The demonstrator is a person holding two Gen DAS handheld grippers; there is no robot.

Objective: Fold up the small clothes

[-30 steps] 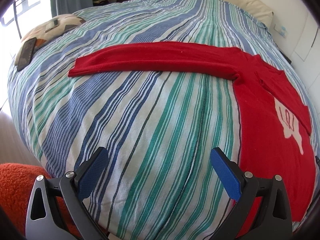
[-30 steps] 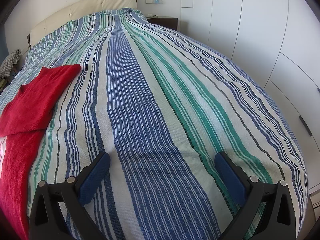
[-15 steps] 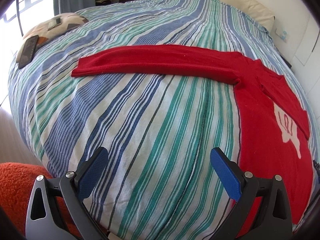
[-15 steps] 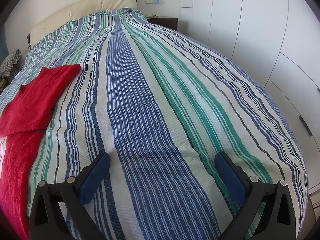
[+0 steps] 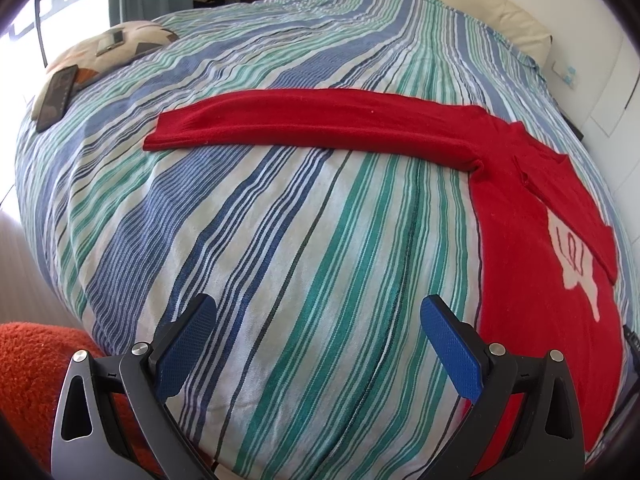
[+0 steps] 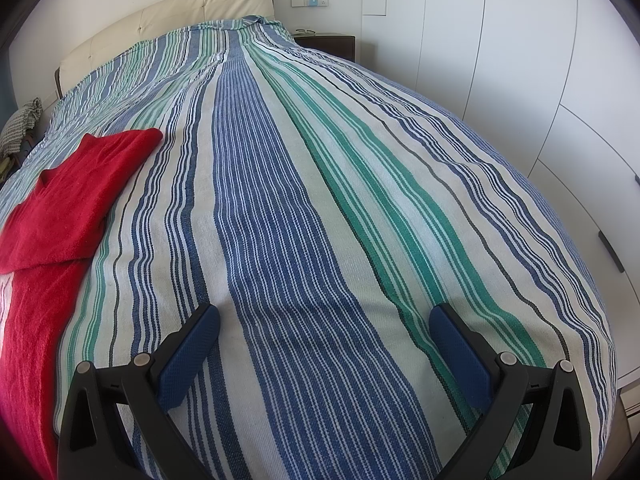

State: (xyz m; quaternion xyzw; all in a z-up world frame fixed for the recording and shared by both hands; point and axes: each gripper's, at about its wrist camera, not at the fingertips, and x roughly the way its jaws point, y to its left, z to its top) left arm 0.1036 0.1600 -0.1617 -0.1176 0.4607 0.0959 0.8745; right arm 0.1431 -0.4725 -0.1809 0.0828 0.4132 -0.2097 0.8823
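A red long-sleeved top (image 5: 528,240) with a white print lies flat on the striped bedspread (image 5: 280,240). One sleeve (image 5: 304,124) stretches out to the left across the bed. The other sleeve is folded over the body and shows in the right wrist view (image 6: 76,196). My left gripper (image 5: 316,312) is open and empty above the bedspread, short of the outstretched sleeve and left of the body. My right gripper (image 6: 324,320) is open and empty over bare bedspread (image 6: 320,200), right of the top.
A patterned cushion (image 5: 116,46) with a dark phone (image 5: 56,96) on it lies at the bed's far left. An orange fluffy thing (image 5: 32,360) sits beside the bed. White wardrobe doors (image 6: 540,80) and a nightstand (image 6: 328,42) stand to the right. The headboard (image 6: 168,16) is beyond.
The left wrist view has shifted slightly: the sleeve and top sit a little lower and further right in frame. The right gripper has not moved. Both jaws stay open.
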